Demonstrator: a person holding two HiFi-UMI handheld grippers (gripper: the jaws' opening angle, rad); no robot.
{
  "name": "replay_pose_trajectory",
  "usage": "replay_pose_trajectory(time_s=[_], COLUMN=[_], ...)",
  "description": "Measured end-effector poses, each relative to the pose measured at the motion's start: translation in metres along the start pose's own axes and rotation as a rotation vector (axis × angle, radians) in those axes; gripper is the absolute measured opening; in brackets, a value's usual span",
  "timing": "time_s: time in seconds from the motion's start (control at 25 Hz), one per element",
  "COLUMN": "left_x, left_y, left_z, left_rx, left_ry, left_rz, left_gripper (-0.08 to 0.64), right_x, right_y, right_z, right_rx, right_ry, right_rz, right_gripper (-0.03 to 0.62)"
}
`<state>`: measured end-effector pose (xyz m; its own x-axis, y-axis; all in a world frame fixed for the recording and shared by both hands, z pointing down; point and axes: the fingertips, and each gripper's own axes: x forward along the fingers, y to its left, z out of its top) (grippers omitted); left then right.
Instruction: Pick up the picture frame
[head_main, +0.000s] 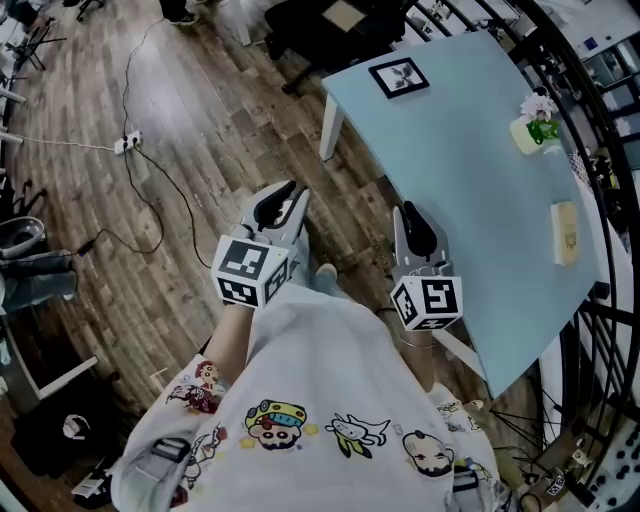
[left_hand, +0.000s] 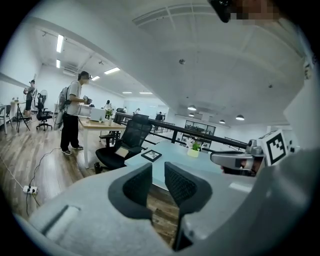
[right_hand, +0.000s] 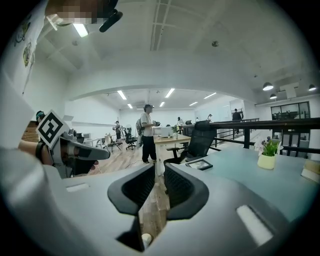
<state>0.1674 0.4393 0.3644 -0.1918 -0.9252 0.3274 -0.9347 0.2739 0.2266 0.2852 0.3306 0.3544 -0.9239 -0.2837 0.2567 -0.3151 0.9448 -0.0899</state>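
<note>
Left gripper (head_main: 283, 203) and right gripper (head_main: 414, 228) are both a bit open and empty, hanging by the body, I guess because the frame (head_main: 399, 77) lies flat way off at the table's (head_main: 470, 180) far corner.

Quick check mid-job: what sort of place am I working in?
Probably an open-plan office or lab: a black office chair by the light-blue table, a person standing at a desk, a power strip on the wood floor.
</note>
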Motion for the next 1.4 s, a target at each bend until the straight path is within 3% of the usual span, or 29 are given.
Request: replay_pose_trajectory(time_s=[0.72, 1.16, 1.4], left_x=[0.108, 0.129, 0.136], left_y=[0.157, 0.206, 0.216], left_z=[0.082, 0.087, 0.082], left_rx=[0.032, 0.016, -0.01], left_ry=[0.022, 0.054, 0.066], left_rz=[-0.097, -0.171, -0.179], left_gripper=[0.112, 0.135, 0.161], right_x=[0.19, 0.226, 0.238], right_y=[-0.012, -0.003, -0.006], right_z=[0.053, 0.04, 0.035], right_rx=[0.058, 0.082, 0.106], right_ry=[-0.001, 0.075, 0.106], right_rz=[-0.087, -0.181, -0.182], right_gripper=[0.111, 0.146, 0.152])
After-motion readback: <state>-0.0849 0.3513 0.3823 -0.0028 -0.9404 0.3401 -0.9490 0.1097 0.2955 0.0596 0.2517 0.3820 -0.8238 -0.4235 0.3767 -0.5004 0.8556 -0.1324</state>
